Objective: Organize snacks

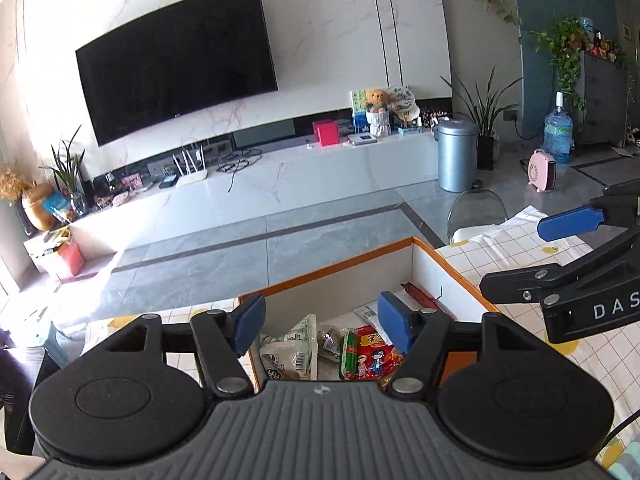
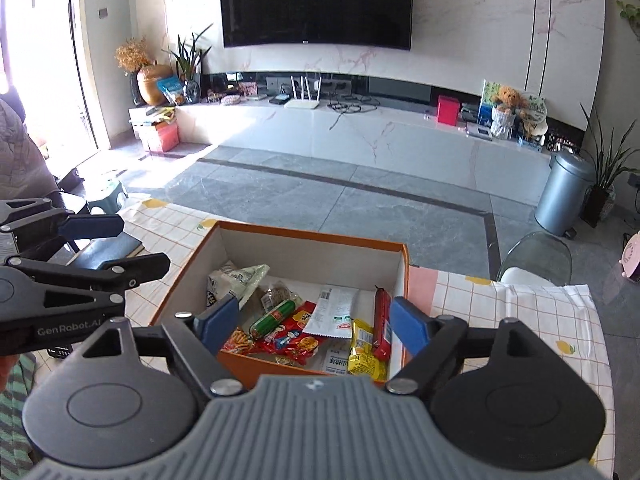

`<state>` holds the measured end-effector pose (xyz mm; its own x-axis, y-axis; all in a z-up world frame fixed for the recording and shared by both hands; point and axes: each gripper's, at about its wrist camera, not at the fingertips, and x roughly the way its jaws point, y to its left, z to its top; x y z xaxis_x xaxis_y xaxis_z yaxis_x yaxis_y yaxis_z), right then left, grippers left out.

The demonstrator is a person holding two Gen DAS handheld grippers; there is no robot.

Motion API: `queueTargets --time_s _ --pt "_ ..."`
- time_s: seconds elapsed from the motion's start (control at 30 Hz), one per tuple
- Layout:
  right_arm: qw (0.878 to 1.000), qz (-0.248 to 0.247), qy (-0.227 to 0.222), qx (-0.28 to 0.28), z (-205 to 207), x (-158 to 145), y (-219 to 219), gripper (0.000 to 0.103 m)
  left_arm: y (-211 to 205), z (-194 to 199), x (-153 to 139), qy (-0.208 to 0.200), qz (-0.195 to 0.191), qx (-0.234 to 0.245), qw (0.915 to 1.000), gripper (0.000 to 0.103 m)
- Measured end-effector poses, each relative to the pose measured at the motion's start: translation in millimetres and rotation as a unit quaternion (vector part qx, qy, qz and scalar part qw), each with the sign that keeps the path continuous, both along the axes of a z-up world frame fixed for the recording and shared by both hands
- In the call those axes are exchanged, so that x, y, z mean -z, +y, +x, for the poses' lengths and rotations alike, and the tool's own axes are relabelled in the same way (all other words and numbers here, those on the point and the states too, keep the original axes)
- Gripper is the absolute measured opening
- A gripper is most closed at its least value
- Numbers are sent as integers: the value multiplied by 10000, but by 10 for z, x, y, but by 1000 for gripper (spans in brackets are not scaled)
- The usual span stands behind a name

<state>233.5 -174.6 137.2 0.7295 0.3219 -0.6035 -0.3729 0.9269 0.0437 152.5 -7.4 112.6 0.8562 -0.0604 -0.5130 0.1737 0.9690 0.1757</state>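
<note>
An orange-rimmed cardboard box point(image 2: 304, 236) stands on the checked tablecloth and holds several snack packets: a green sausage stick point(image 2: 275, 317), a red printed bag point(image 2: 294, 338), a yellow packet point(image 2: 364, 354), a red bar point(image 2: 382, 322) and a white sachet point(image 2: 334, 312). My right gripper point(image 2: 314, 326) hovers above the box's near side, open, nothing between its blue pads. My left gripper point(image 1: 322, 326) hangs over the box point(image 1: 332, 270) too, open and empty. The left wrist view shows the same green sausage point(image 1: 348, 354) and red bag point(image 1: 374, 356) below it.
The table carries a white checked cloth point(image 2: 536, 312) with lemon prints. A clear chair point(image 2: 534, 254) stands past the table's far right edge. Beyond are grey floor tiles, a metal bin point(image 2: 566, 196) and a low TV bench. A person's padded sleeve point(image 2: 16, 148) shows at the left.
</note>
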Motion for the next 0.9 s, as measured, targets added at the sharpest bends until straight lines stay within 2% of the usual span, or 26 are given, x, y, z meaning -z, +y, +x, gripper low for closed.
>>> queueTargets --time_s 0.03,0.1,0.17,0.23,0.43,0.63,0.77,0.9 --pt "10000 45 -78 -2 -91 -11 -5 83 -8 -61 -12 -110 0 -1 9999 86" --pt "9995 70 -299 44 -310 -7 -23 85 -33 -195 -17 -374 52 -63 9993 88" --pt "9984 36 -558 104 -531 41 -23 87 -44 -326 10 -575 76 -220 9981 96" --pt "9971 131 -729 159 -732 97 -23 89 -32 -433 59 -685 -23 -371 9970 97" --pt "9930 340 -1078 349 -1172 235 31 93 74 -686 276 -668 -440 -751 9940 97" --pt "9908 451 -1135 590 -1343 329 98 94 69 -752 387 -730 -21 -998 9923 99" --pt "9902 275 -1122 782 -1346 458 131 94 39 -704 498 -562 -40 -965 9937 99" --pt "9905 210 -960 958 -1260 664 117 94 -1 -668 710 -371 176 -969 9944 99"
